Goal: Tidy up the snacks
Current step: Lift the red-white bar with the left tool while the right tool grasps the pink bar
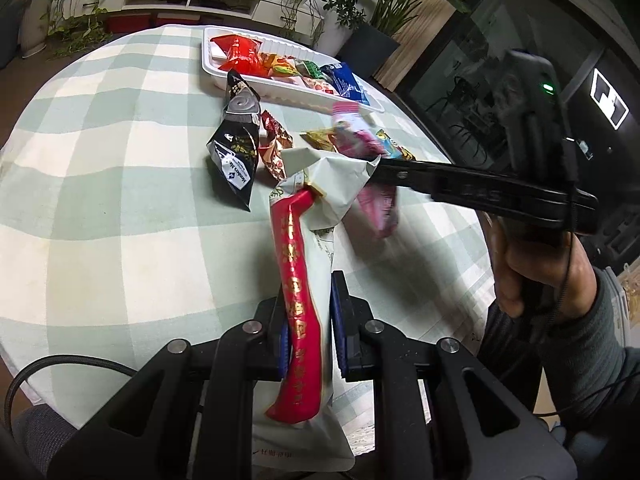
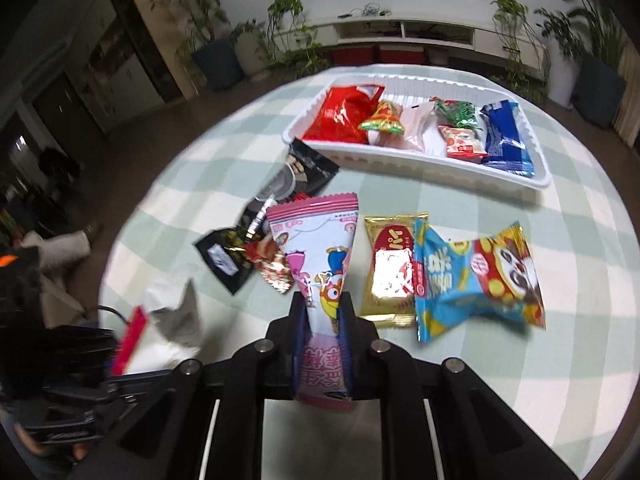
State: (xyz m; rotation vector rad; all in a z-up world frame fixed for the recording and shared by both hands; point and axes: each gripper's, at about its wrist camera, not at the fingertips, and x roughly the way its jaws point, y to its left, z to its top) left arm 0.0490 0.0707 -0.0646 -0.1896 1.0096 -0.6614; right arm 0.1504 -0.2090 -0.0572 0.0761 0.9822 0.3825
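Observation:
My left gripper is shut on a long white snack packet with a red stripe, held above the table. My right gripper is shut on a pink cartoon snack packet, also lifted; it shows blurred in the left wrist view. A white tray at the far side of the table holds several snacks, among them a red bag and a blue packet. The tray also shows in the left wrist view.
On the green-checked tablecloth lie a black packet, a small red-gold packet, a gold packet and a blue panda bag. Potted plants and a low white shelf stand behind the table.

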